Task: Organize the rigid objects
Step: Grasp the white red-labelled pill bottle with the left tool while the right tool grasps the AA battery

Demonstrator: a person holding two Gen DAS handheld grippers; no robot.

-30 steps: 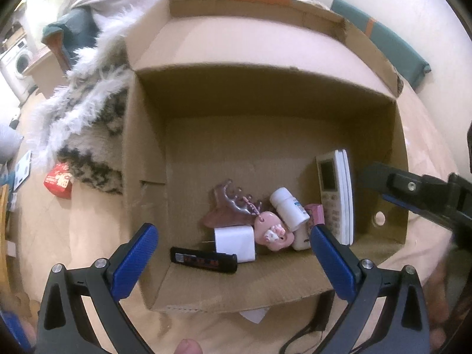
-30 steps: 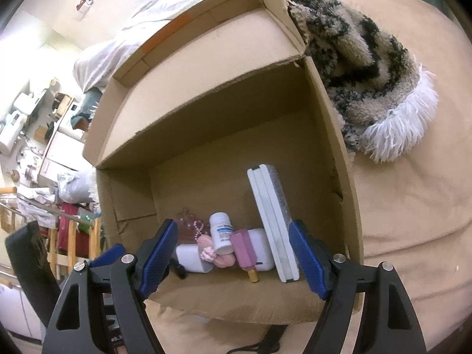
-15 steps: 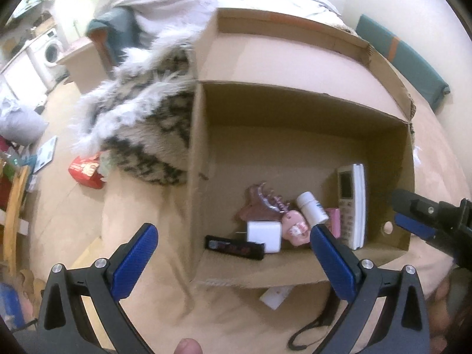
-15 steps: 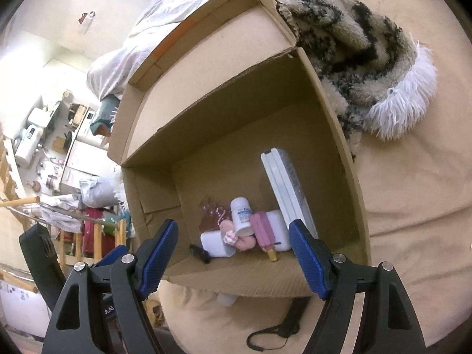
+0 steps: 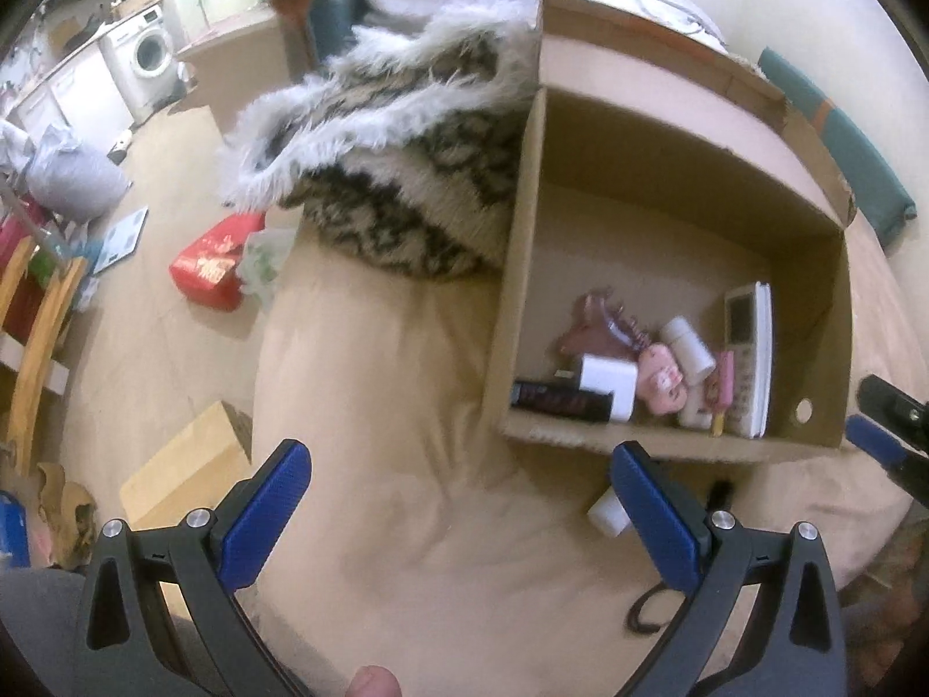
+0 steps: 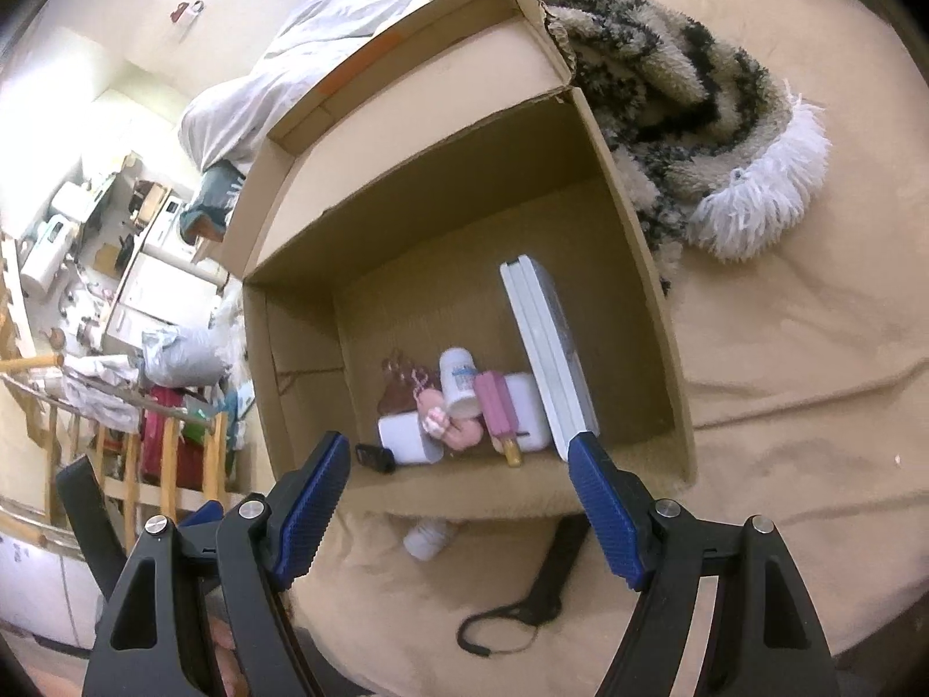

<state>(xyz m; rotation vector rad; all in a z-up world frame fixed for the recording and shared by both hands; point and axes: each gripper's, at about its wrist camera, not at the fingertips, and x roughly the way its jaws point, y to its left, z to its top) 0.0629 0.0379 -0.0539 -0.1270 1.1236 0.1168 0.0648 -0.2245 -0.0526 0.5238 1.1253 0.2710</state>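
An open cardboard box [image 5: 638, 441] [image 6: 668, 302] lies on a beige bed. Inside it are a white remote [image 5: 749, 348] [image 6: 548, 348], a white bottle [image 5: 688, 342] [image 6: 458, 380], a pink ice-lolly toy [image 6: 496, 412], a pink figure [image 5: 662, 383], a white charger [image 5: 607, 386], a brown hair claw [image 5: 592, 331] and a black bar [image 5: 560, 401]. Outside, by the box's near wall, lie a small white bottle [image 5: 604, 511] [image 6: 427, 540] and a black object with a strap [image 6: 551, 575]. My left gripper [image 5: 458, 505] is open over bare bedding left of the box. My right gripper [image 6: 458, 493] is open, empty, before the box's near wall.
A furry black-and-cream blanket [image 5: 406, 174] [image 6: 697, 104] lies against the box's side. Off the bed's edge on the floor are a red packet [image 5: 212, 264], a flat cardboard piece [image 5: 186, 476] and a wooden rack [image 5: 35, 337]. A white duvet [image 6: 325, 52] lies behind the box.
The left gripper has swung away to the left, so the box slid to the right of its view. The right gripper drew back a little, and the small bottle outside came into sight.
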